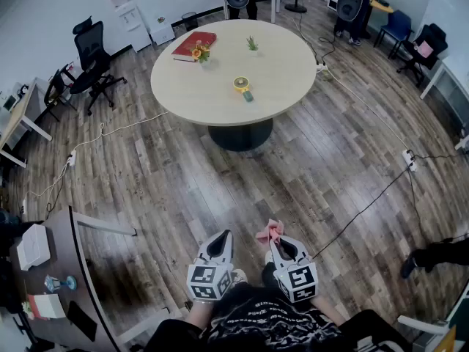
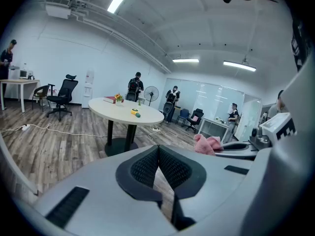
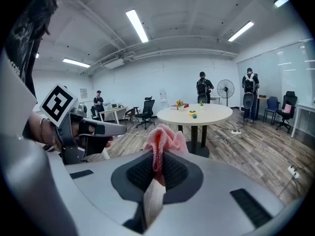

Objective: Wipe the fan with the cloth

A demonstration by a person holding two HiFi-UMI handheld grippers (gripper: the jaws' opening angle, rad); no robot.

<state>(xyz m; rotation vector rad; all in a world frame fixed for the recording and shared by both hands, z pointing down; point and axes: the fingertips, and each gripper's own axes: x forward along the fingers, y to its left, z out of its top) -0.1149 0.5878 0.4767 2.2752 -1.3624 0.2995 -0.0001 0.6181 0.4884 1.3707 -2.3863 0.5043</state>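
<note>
Two grippers are sitting low in front of me in the head view. The left gripper [image 1: 220, 240] is carrying nothing, and the right gripper [image 1: 278, 242] is pinching a pink cloth [image 1: 269, 232]. Well ahead, across the wooden floor [image 1: 183, 182], the small yellow fan [image 1: 242, 85] is sitting on the round desk [image 1: 212, 101].

In the left gripper view, the jaws are pressing together with nothing between them, and the cloth [image 2: 207, 143] is showing just to their right.

In the right gripper view, the jaws are clamping the cloth [image 3: 165, 139], which is bunching up above them. The fan [image 3: 192, 113] is resting on the desk well apart from them.
</note>
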